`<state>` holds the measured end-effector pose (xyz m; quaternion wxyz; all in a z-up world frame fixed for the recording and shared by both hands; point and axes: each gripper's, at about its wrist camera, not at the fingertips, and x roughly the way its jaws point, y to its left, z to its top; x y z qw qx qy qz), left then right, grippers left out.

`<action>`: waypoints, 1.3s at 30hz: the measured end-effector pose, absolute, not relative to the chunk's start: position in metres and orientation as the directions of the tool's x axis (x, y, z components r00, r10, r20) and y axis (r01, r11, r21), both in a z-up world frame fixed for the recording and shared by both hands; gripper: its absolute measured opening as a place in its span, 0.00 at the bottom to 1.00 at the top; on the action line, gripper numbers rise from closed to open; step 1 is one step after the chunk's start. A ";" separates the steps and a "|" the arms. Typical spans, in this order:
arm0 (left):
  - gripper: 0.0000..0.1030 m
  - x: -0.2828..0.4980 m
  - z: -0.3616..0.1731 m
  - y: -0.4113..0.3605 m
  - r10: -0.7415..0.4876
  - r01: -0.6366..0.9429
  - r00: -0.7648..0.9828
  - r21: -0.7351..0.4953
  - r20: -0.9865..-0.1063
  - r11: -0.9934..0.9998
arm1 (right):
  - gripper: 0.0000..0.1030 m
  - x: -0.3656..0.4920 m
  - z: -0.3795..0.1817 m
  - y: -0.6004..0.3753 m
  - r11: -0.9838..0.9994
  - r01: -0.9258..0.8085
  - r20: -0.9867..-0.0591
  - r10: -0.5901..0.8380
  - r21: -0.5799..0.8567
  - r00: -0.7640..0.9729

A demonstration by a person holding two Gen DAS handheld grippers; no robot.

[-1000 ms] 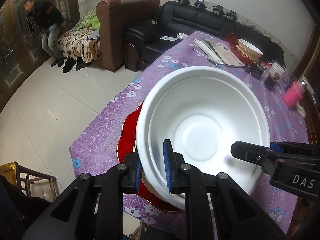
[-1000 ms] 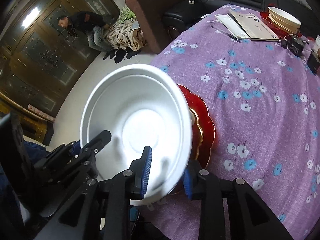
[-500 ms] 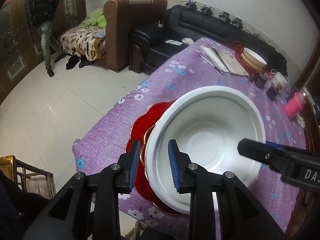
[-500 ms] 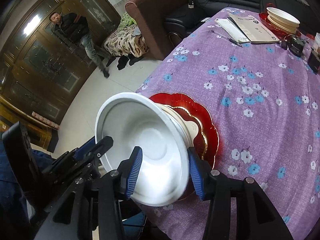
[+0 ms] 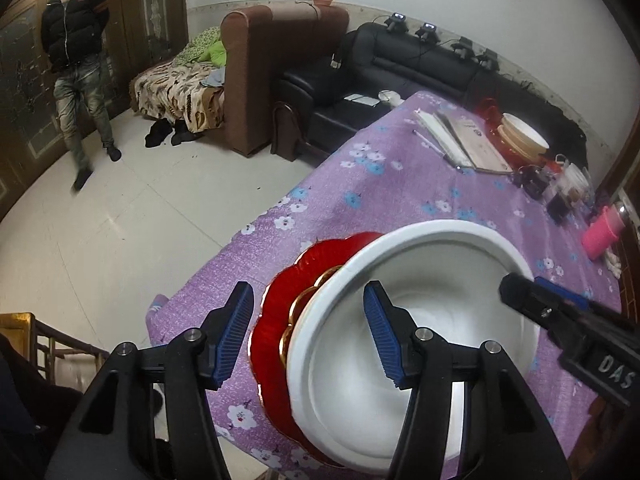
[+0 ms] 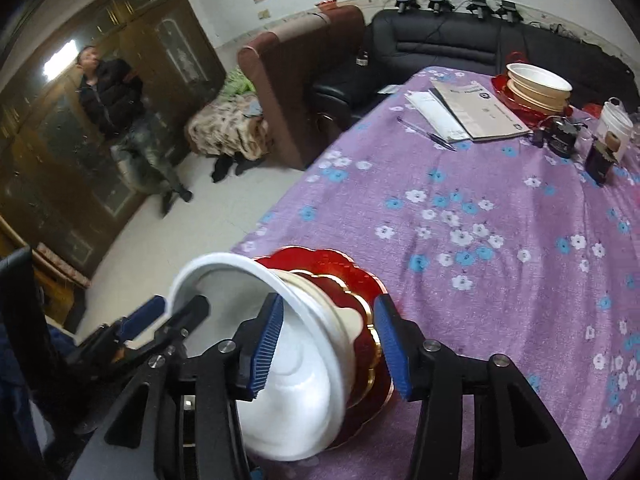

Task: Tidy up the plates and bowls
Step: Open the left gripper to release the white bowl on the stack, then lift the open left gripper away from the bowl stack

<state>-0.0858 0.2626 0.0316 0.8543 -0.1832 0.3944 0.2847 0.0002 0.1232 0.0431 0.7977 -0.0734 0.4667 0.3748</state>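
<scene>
A large white bowl (image 5: 432,344) rests on a small stack of cream dishes on a red gold-rimmed plate (image 5: 276,320) at the near corner of the purple flowered table (image 5: 360,200). My left gripper (image 5: 310,338) straddles the bowl's near rim. Its jaws are opening and neither blue pad touches the rim. In the right wrist view the same bowl (image 6: 296,384) leans on the red plate (image 6: 360,280). My right gripper (image 6: 329,346) stands open around the bowl's wall and the plate's edge, with its pads clear of them.
At the far end stand another stack of bowls (image 6: 536,84) on a red plate, booklets (image 6: 472,112), a pen, small jars and a pink cup (image 5: 604,236). The table's edge (image 5: 224,256) runs close on the left. A person (image 5: 76,60) stands by the wooden cabinet.
The white bowl came down from a tilted, held position onto the stack on the red plate. Both grippers let go of its rim and their jaws spread. The person in the background stood up.
</scene>
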 end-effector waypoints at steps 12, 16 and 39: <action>0.58 -0.109 0.049 0.236 0.349 -0.609 0.582 -0.108 -0.734 0.786 | 0.61 -0.017 0.063 0.081 0.683 -0.645 -0.709 0.638 0.343 0.299; 0.58 -0.109 0.050 0.224 0.329 -0.584 0.590 -0.107 -0.738 0.805 | 0.71 -0.031 0.065 0.068 0.666 -0.660 -0.696 0.656 0.349 0.294; 0.88 -0.116 0.045 0.192 0.344 -0.559 0.567 -0.043 -0.749 0.828 | 0.90 -0.064 0.053 0.039 0.589 -0.795 -0.725 0.610 0.143 0.321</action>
